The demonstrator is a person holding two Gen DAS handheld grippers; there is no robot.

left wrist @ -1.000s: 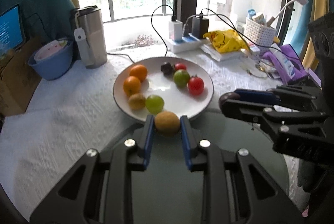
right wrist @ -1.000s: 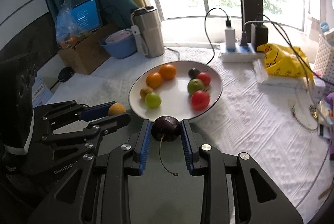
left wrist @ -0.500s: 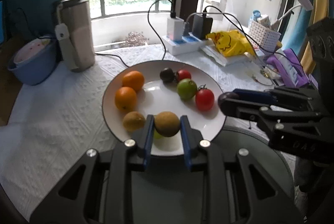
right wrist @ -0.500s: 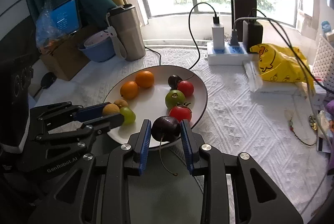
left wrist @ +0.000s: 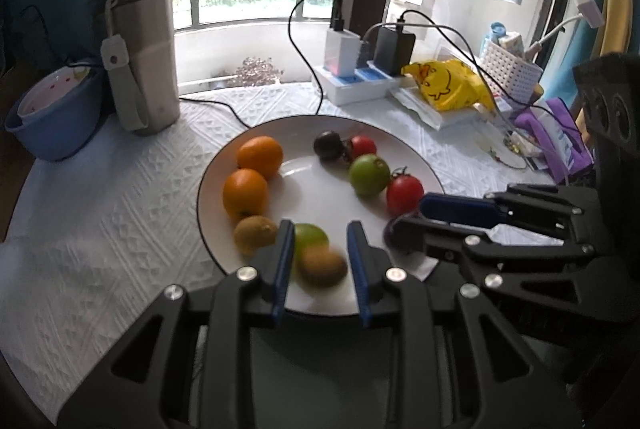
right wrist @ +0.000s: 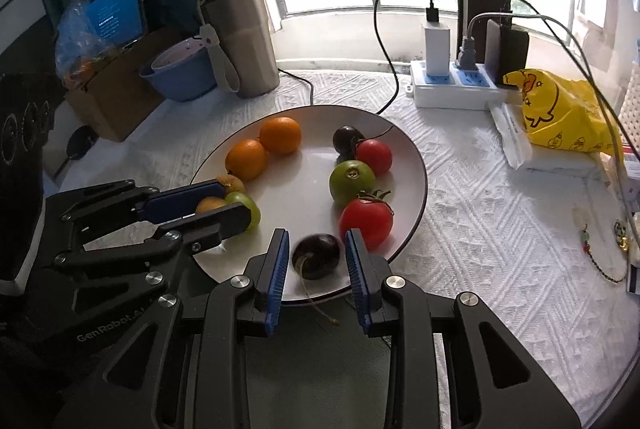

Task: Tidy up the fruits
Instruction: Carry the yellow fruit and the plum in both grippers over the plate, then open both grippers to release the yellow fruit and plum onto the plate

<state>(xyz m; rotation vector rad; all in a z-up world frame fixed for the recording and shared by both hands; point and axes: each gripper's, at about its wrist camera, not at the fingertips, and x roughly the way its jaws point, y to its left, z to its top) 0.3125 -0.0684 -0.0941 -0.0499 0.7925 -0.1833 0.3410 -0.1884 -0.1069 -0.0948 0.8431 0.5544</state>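
Left wrist view: my left gripper (left wrist: pixel 320 261) is spread wide, and the brown kiwi (left wrist: pixel 323 266) sits loose between its fingers on the near side of the white plate (left wrist: pixel 320 117), touching the green fruit (left wrist: pixel 310 238). My right gripper (right wrist: pixel 316 257) is spread too, with the dark cherry (right wrist: pixel 316 255) loose on the plate by the red tomato (right wrist: pixel 366 219). I think both fruits are dropped off, so next I lift both tools straight back without bumping them.

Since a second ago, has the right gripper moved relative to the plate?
Yes. The right gripper has advanced over the white plate; earlier it was short of the near rim. Its jaws have opened, with the dark cherry loose between them.
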